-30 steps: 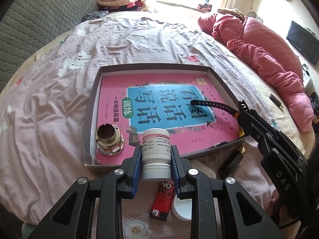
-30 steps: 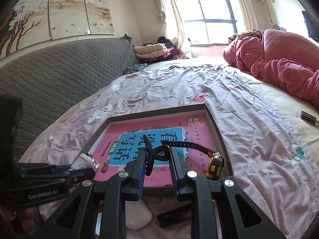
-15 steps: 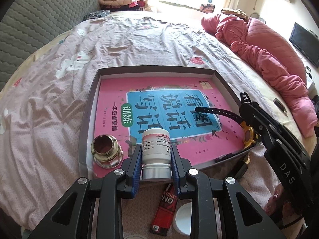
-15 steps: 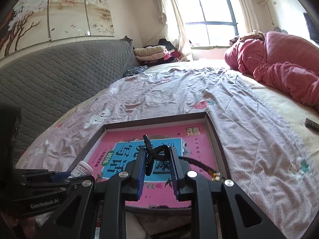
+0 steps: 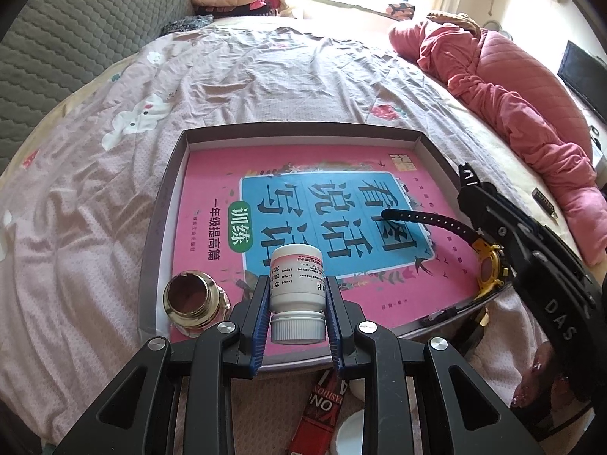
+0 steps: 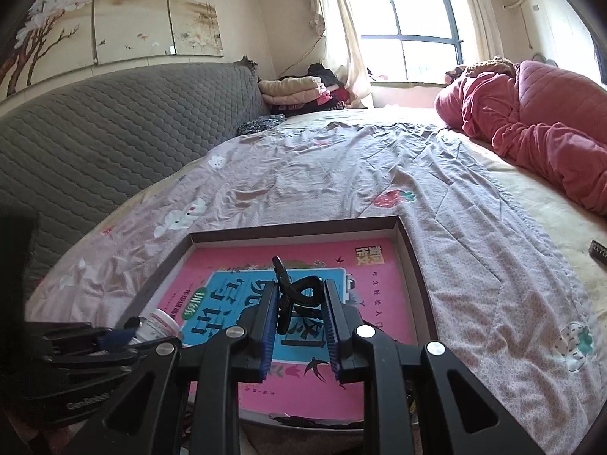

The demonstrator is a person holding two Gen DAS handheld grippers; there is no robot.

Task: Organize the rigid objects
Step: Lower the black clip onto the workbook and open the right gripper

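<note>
Over the near edge of the tray, a white bottle is clamped in the left tool and a watch is held by its strap in the right tool; judged next, both are to be lowered and released.

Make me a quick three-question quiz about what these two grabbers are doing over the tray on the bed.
1. True or false: the left gripper is clamped on a white bottle.
2. What does the right gripper hold: A a brass fitting, B a watch by its strap, C a red packet?
3. Which metal thing already stands in the tray, near its left corner?

Key: 1 true. 2 B. 3 The brass fitting, upright beside the book.
</note>
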